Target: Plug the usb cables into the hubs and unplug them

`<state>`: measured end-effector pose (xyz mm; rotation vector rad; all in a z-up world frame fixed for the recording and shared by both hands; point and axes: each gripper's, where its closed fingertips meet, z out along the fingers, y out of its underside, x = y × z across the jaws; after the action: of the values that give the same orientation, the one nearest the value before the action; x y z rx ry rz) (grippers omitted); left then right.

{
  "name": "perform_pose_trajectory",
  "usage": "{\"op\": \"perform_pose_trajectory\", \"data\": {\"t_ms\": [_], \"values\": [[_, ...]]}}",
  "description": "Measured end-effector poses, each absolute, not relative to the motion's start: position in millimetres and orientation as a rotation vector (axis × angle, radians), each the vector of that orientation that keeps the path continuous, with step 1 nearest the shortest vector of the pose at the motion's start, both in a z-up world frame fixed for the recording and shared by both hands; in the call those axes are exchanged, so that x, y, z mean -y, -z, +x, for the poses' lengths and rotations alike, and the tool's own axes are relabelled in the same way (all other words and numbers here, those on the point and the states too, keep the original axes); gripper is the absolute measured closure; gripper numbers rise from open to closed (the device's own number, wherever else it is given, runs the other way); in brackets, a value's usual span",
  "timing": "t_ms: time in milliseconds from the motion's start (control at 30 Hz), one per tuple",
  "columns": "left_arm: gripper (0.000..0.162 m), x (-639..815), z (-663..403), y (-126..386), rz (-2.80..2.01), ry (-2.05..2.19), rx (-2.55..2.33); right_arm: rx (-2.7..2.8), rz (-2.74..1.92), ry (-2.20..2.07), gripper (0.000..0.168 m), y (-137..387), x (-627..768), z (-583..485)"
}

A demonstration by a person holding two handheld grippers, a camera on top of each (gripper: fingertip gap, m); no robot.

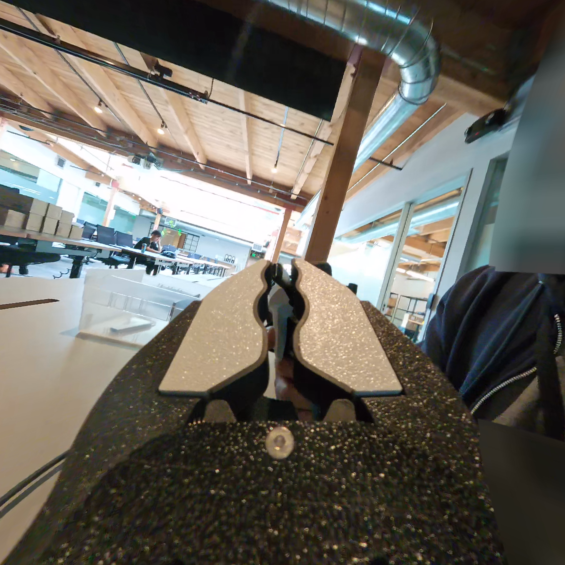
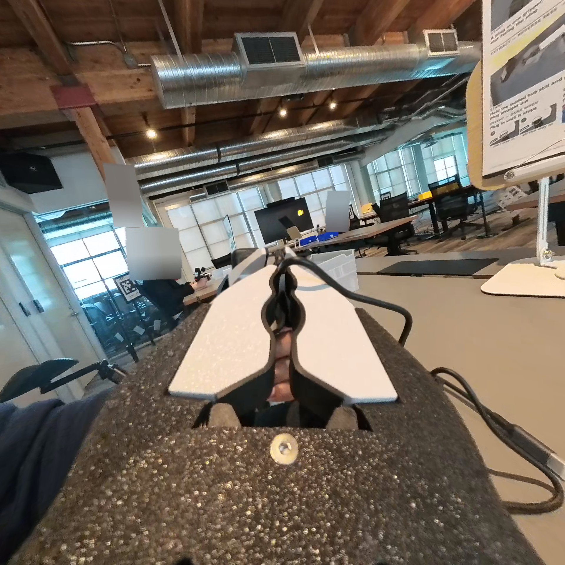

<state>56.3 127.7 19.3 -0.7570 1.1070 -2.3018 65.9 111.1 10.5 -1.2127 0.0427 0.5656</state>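
I have my left gripper (image 1: 280, 269) clamped on a white hub (image 1: 279, 308) and my right gripper (image 2: 282, 266) pinching the black usb cable (image 2: 360, 298), both raised face to face; mating or parting I can't tell; next needs straight alignment.

Counted: two grippers — left gripper (image 1: 281, 269), right gripper (image 2: 282, 269); one black cable (image 2: 382, 302); one white bin (image 1: 128, 293); one stand (image 2: 544, 244).

A white printed instruction sheet (image 2: 526, 88) with photos and yellow bands stands on a pale stand at the upper right of the right wrist view. A black-and-white square-patterned marker card (image 2: 128, 286) stands, perhaps on a post, at the left. The left wrist view shows no writing.
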Motion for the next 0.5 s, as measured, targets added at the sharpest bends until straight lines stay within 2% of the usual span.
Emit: {"op": "perform_pose_trajectory", "data": {"t_ms": [200, 500], "values": [[0.144, -124, 60, -15, -0.774, 2.211, -1.170, -0.013, -1.263, -0.557, 0.166, -5, -105, 72], [0.143, -111, 62, -6, -0.762, 2.176, -1.290, 0.066, -1.302, -0.616, 0.165, -2, -97, 69]]}}
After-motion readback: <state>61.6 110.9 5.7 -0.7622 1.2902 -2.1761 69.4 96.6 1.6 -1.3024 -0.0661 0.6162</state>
